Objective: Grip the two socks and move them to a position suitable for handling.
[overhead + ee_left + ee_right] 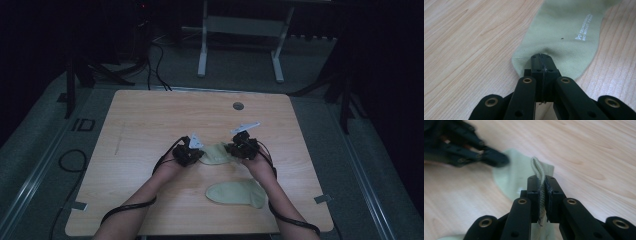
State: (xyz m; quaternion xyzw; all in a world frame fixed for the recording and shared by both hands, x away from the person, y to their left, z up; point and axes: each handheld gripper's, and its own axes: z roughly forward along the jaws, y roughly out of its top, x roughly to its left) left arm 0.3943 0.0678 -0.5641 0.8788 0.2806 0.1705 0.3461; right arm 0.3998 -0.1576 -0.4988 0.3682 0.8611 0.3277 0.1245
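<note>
Sock point(564, 32), pale green, flat on worktop point(150, 115), small white print too fine to read, left claw point(541, 60) clamped on one end, right claw point(541, 185) pinching the other, second sock point(235, 192) nearer the person.

high view dim, dark surroundings; gripper views bright, far hand-held gripper point(496, 158) blurred.

The held sock point(564, 32) is pale sage green with small white lettering; the second sock point(236, 193), near the table's front edge, is the same green; both grippers are black; the table point(150, 120) is light wood-grain.
</note>
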